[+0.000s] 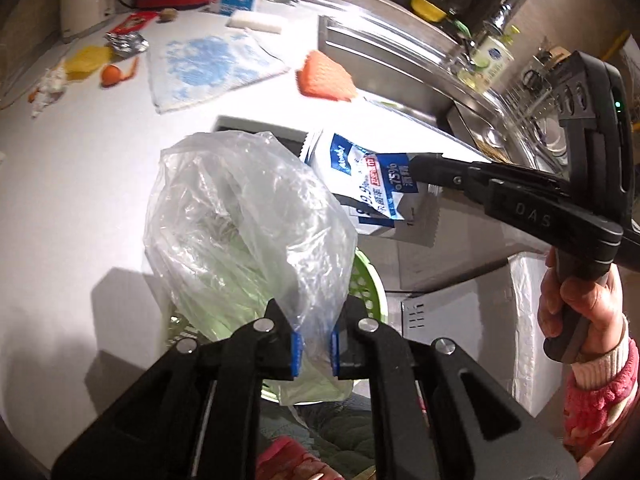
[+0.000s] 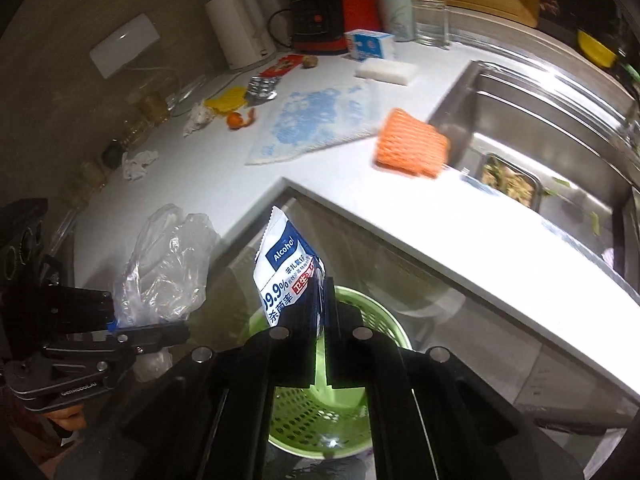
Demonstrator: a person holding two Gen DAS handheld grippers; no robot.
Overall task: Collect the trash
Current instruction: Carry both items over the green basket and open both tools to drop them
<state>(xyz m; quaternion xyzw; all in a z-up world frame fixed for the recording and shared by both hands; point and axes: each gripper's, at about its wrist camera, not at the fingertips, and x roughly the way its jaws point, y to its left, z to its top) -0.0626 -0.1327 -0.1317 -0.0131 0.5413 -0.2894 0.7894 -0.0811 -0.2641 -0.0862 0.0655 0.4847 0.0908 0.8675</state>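
My left gripper (image 1: 314,350) is shut on the lower end of a crumpled clear plastic bag (image 1: 248,216), which stands up from the blue pads. In the right wrist view the same bag (image 2: 168,264) hangs over the counter's corner, with the left gripper (image 2: 116,326) at the far left. My right gripper (image 2: 326,304) is shut on a white and blue alcohol wipes packet (image 2: 286,276). That packet (image 1: 360,184) shows beside the bag in the left wrist view, pinched by the right gripper (image 1: 416,168). A green perforated bin (image 2: 320,412) sits below both grippers, its rim (image 1: 366,284) partly hidden by the bag.
On the white counter (image 2: 360,200) lie a blue-patterned cloth (image 2: 312,120), an orange knitted cloth (image 2: 412,144), orange peel (image 2: 236,118), crumpled foil (image 2: 262,88) and crumpled tissue (image 2: 138,162). A steel sink (image 2: 520,92) holds a food container (image 2: 510,184). A kettle and appliances line the back wall.
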